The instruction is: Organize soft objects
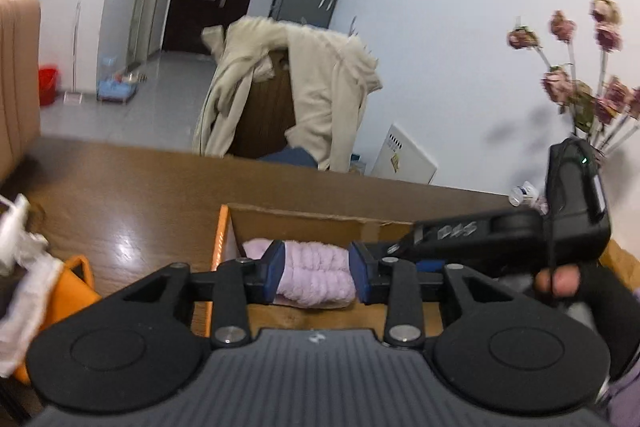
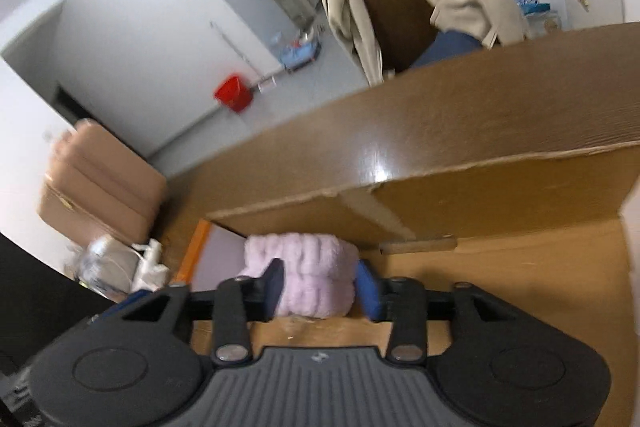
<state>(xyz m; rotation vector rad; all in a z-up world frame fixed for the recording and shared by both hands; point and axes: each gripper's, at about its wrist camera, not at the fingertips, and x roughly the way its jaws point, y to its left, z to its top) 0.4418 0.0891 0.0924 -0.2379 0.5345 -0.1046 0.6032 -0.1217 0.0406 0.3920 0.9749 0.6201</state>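
Observation:
A fluffy pink rolled cloth (image 1: 316,279) (image 2: 308,275) lies inside an open cardboard box (image 1: 304,223) (image 2: 500,211) on the brown table (image 1: 120,187). My left gripper (image 1: 319,275) hangs over the box with its blue pads on either side of the roll, and I see no squeeze. My right gripper (image 2: 321,289) straddles the same roll. Its left pad overlaps the cloth and its right pad stands just beside the cloth's edge. In the left wrist view the right gripper's black body (image 1: 520,227) comes in from the right, with a person's fingers (image 1: 558,281) on it.
An orange bag (image 1: 68,291) with white cloth sits left of the box. A chair draped with a beige coat (image 1: 320,87) stands beyond the table. Dried flowers (image 1: 580,75) stand at the right, a pink suitcase (image 2: 100,187) and white bags (image 2: 120,267) at the left.

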